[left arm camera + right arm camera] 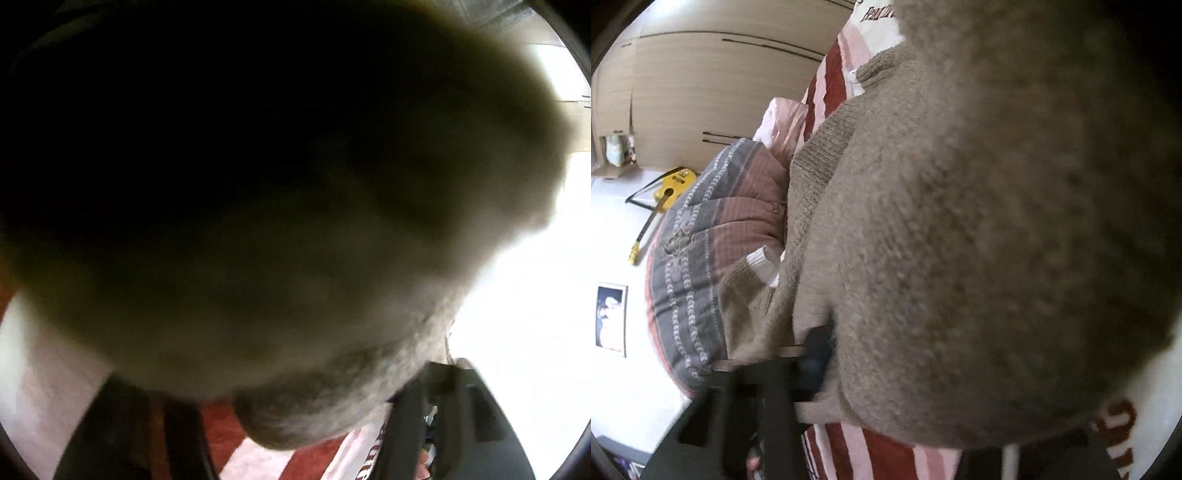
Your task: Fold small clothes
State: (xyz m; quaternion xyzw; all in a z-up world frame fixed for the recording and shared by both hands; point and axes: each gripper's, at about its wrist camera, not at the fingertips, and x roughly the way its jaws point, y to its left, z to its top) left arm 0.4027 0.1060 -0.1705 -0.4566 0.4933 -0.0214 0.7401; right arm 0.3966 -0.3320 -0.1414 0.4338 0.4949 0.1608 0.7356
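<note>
A beige knitted sweater [960, 221] fills most of the right wrist view and hangs close over the lens. It also fills the left wrist view [295, 332], dark and blurred. My right gripper [886, 387] is shut on the sweater; its left finger [816, 362] presses into the knit and the right finger is hidden by cloth. My left gripper [295, 406] has its black fingers [424, 413] at the bottom edge with the sweater bunched between them. A white cuff [762, 264] shows by the sweater's sleeve.
A red, pink and white striped bedspread [879, 454] lies below; it also shows in the left wrist view [258, 458]. A pink and grey patterned pillow [713, 236] lies at the left. A wooden wardrobe [713, 85] and a yellow toy guitar [670, 188] stand behind.
</note>
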